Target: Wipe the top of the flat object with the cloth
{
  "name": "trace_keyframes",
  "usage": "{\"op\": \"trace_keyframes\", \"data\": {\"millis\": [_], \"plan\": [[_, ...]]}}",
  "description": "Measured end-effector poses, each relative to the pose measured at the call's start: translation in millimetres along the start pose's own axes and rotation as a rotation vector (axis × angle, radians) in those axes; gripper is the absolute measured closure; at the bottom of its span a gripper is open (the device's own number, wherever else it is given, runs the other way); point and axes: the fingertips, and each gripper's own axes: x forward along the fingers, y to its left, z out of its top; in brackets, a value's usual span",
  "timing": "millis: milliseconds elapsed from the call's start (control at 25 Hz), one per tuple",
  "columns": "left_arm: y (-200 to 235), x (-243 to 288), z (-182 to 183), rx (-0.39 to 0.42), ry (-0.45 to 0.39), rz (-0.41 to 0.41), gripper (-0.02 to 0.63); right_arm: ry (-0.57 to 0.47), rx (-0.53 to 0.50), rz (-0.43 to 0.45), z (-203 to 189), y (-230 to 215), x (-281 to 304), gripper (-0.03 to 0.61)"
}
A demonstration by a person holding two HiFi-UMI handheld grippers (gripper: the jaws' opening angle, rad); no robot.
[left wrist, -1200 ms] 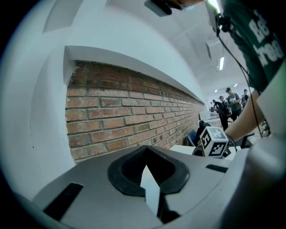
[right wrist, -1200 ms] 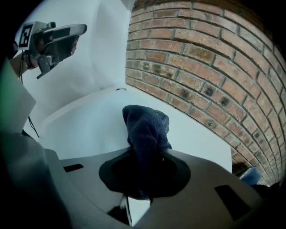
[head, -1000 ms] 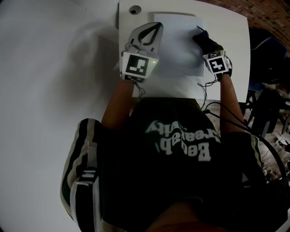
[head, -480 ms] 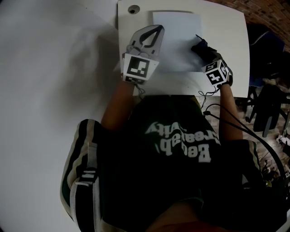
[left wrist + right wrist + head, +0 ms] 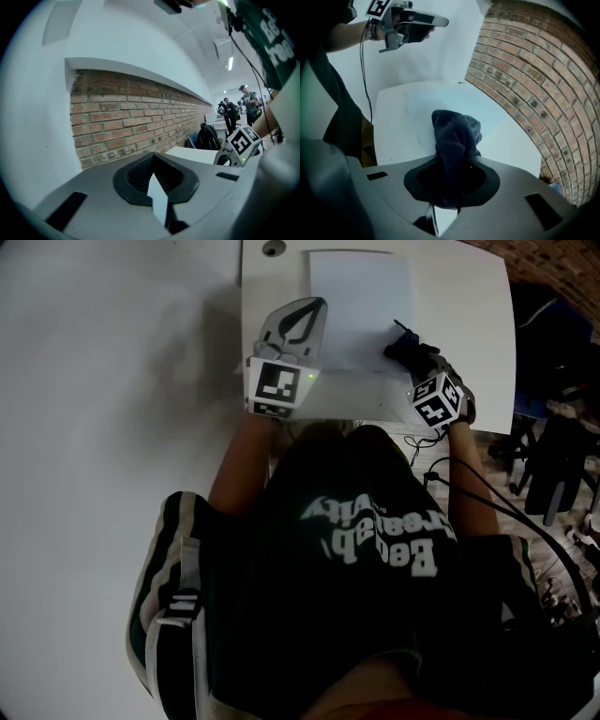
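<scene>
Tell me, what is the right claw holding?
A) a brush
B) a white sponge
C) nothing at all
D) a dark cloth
D: in the right gripper view the right claw is shut on a dark cloth, which bunches up out of its jaws above the white table.

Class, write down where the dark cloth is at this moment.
In the head view the cloth is at the right, clamped in the right gripper at the near right corner of the flat white sheet.
</scene>
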Motion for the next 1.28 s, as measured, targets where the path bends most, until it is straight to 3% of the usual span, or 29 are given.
{"op": "trace_keyframes", "data": {"millis": [240, 520, 960, 1280], "plan": [[-27, -14, 2, -0.027, -0.005, 0.031, 0.617, -0.005, -0.047, 0.063, -17, 19, -13, 0.517], [-41, -32, -9, -0.022, -0.012, 0.077, 0.617, -0.013, -0.138, 0.019, -19, 20, -10, 0.517], [-32, -42, 0, -0.020, -0.006, 0.092, 0.617, -0.013, -0.193, 0.019, 5, 23, -16, 0.517], [-3, -51, -17, -0.032, -0.018, 0.077, 0.617, 0.001, -0.228, 0.042, 39, 58, 3, 0.517]]}}
